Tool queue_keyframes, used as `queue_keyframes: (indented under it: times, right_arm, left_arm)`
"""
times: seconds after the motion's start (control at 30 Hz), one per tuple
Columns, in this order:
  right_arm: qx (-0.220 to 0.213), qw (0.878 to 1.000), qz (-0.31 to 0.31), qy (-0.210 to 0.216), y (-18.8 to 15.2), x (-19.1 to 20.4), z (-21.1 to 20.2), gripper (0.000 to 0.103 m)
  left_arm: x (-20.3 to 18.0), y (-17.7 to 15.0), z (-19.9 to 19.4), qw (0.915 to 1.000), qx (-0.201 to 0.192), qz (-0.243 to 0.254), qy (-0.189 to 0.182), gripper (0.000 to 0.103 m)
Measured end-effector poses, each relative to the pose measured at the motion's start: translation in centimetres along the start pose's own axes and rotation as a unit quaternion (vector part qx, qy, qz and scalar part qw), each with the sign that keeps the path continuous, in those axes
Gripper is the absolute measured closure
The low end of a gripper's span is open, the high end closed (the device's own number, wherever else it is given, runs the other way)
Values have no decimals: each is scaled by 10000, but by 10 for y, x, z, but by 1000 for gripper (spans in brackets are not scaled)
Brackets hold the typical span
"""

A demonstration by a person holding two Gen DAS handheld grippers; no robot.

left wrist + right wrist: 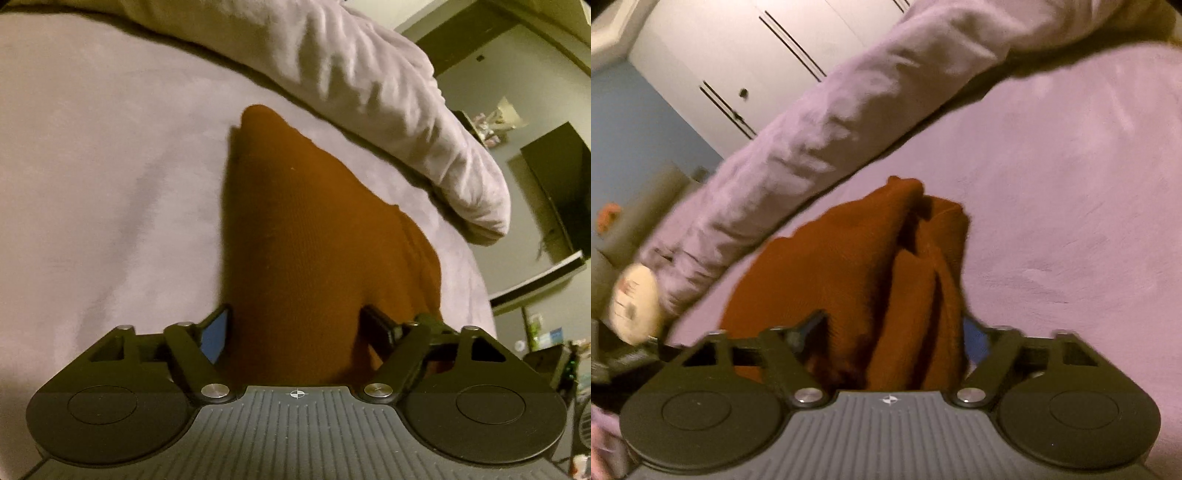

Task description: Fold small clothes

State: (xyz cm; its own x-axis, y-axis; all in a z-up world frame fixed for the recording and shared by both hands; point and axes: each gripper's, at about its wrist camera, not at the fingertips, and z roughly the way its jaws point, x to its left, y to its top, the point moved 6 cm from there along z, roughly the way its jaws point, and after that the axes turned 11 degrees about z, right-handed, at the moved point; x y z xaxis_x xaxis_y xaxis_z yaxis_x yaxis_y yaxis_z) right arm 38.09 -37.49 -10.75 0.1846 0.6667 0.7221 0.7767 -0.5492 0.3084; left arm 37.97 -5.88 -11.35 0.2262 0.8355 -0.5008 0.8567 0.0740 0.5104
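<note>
Lilac bedsheet (92, 177) — rumpled duvet (369, 74) behind; white wardrobe (738, 55) beyond.

Black fingers (221, 325), blue pads, silver screws, ribbed grey housing.

Lilac bed (92, 166) w/ pillow (369, 92); white wardrobe (738, 48), blue wall (635, 122).

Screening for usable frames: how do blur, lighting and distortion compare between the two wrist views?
Left wrist view: dim, yellowish, mostly sharp; the rust-brown knitted garment blurs slightly along its left edge, fisheye bends the room. Right wrist view: strong motion blur smears the crumpled lilac fabric roll and the garment, with a pinker cast.
</note>
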Motion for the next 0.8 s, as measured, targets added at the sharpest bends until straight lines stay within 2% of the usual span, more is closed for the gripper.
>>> queue_keyframes:
  times: [0.1, 0.17, 0.23, 0.27, 0.3, 0.37, 0.47, 0.57, 0.67, 0.73, 0.77, 0.8]
  right_arm:
    - [167, 9993, 257, 191, 5, -2, 11, 41]
    - [265, 9983, 431, 274, 7, -3, 20, 41]
    - [230, 9984, 453, 243, 6, 1, 26, 42]
    - [182, 9988, 418, 194, 5, 4, 27, 51]
    - [172, 9988, 406, 220, 4, 7, 29, 58]
    - [132, 9983, 487, 297, 1, 13, 25, 63]
    - [114, 9980, 453, 420, -3, 27, 18, 65]
    - [254, 9972, 358, 613, -16, 48, 10, 65]
    - [488, 9957, -95, 777, -47, 66, 1, 65]
    - [718, 9947, -326, 653, -72, 68, 0, 59]
    - [717, 9953, -466, 453, -81, 68, -3, 52]
    - [601, 9960, -630, 215, -88, 68, -8, 41]
  left_arm:
    - [-4, 4, 11, 10000, 49, 53, 7, 19]
    - [-5, 8, 17, 10000, 61, 64, 41, 23]
    - [-6, 11, 16, 9999, 101, 34, 96, 40]
    - [-7, 12, 13, 9999, 82, 50, 89, 43]
    - [-7, 13, 9, 10000, 39, 61, 61, 49]
    - [-9, 14, -3, 10000, -41, 37, 4, 53]
    - [-16, 12, -27, 9998, -181, 78, -85, 54]
    - [-16, -1, -64, 9993, -346, 148, -15, 54]
    - [-4, -30, -94, 9982, -309, 299, 420, 49]
    - [7, -52, -106, 9936, -131, 429, 1037, 41]
    - [10, -60, -114, 9898, -162, 549, 1305, 41]
    - [9, -70, -126, 9863, -351, 702, 1450, 36]
